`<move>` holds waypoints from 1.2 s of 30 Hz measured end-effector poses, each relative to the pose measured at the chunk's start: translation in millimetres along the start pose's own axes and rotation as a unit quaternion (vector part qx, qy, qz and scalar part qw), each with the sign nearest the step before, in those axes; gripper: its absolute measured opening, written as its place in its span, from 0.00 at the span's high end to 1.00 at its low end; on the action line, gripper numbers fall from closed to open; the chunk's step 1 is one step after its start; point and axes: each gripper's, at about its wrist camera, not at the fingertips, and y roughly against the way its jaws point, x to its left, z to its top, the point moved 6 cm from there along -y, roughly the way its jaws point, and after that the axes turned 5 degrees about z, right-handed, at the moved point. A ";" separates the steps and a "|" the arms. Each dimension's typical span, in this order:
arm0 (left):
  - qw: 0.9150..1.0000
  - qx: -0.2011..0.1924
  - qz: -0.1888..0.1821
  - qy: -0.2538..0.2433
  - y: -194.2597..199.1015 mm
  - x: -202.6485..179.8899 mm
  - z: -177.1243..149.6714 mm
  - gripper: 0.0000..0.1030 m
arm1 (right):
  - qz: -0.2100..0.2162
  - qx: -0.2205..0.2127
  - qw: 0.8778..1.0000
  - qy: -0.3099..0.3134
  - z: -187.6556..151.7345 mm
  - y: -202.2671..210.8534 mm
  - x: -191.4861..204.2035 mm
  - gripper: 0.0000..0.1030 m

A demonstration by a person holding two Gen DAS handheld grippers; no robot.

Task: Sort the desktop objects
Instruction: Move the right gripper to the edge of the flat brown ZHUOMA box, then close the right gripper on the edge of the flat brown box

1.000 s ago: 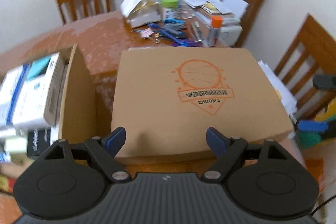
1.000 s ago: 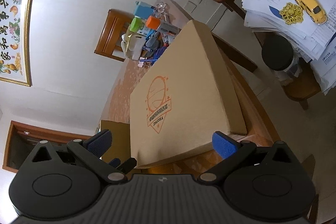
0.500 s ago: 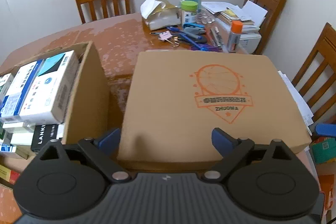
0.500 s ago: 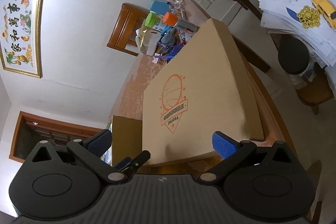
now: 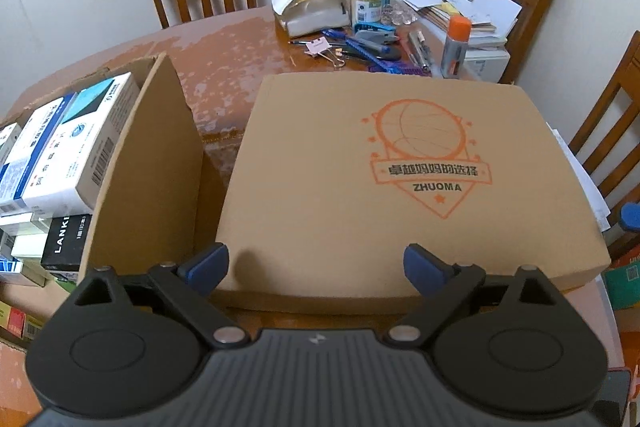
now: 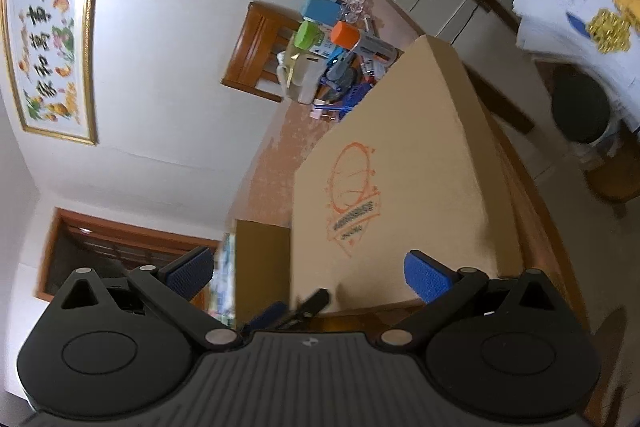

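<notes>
Since a second ago the left gripper [image 5: 316,263] has spread its jaws wider and dipped toward the near edge of the flat cardboard box [image 5: 400,187], and the open carton [image 5: 132,163] of packaged goods on the left now shows more fully in its view. Both blue pads hang just above the box's front edge, spread well apart with nothing pinched between them.

From the right wrist view, the right gripper [image 6: 308,275] also has its jaws spread and empty. It looks along the same box from its near right corner, and a finger of the left gripper pokes into the bottom of that picture, so the two tools sit close together at the same end of the box.

The box lies flat on the brown surface [image 5: 224,51], printed side up, just beside the carton's raised flap and apart from it. Behind it, at the far side, lies the real clutter: a green-lidded jar [image 5: 365,1], an orange-capped tube [image 5: 454,47], binder clips [image 5: 324,51], pens and a blue stapler, with a torn paper package [image 5: 310,7] beside them.

The wide spread probably suits the box's breadth; a grip on its near edge from both sides looks like the intent, perhaps to lift it aside and clear the way to the small items. No sorting of those items seems done.
</notes>
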 end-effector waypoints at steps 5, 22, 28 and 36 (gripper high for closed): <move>1.000 0.006 -0.003 -0.002 -2.3 0.0 -2.0 0.08 | 0.025 0.029 0.999 -0.016 -1.1 -10.8 3.1 0.00; 1.000 -0.003 -0.002 -0.024 -0.6 -2.2 -4.3 0.08 | -0.069 0.131 0.989 -0.017 -34.3 -64.0 -23.8 0.00; 1.000 -0.001 -0.013 -0.027 -1.3 -4.7 -4.4 0.08 | -0.090 0.108 0.990 -0.030 -24.2 -55.0 -36.6 0.00; 0.998 0.003 -0.042 -0.042 -0.8 -14.9 -6.1 0.08 | -0.112 0.077 0.990 -0.038 -10.2 -36.7 -49.1 0.00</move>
